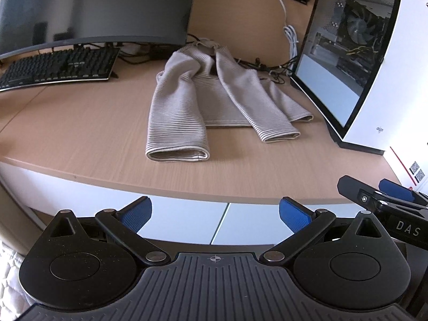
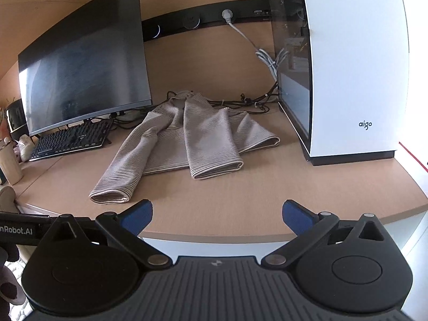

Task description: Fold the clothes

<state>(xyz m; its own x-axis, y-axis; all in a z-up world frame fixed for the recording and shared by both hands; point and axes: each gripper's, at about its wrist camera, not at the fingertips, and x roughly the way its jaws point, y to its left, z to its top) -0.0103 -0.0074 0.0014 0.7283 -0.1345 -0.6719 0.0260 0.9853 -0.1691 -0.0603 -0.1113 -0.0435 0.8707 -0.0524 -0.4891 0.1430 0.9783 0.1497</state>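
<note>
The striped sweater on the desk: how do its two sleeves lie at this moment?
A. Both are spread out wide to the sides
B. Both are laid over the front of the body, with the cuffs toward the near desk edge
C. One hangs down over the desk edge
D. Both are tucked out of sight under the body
B: on the striped sweater, both sleeves lie over the body, with the left cuff and the right cuff toward the near edge of the desk.

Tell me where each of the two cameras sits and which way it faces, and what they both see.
Left wrist: sits on the left gripper, off the desk's near edge, facing the striped top; its own open fingers show, plus the right gripper at lower right.
Right wrist: sits on the right gripper, at the same edge further right, facing the top; its open fingers show.
Shared: top, monitor, keyboard, white computer case.
</note>
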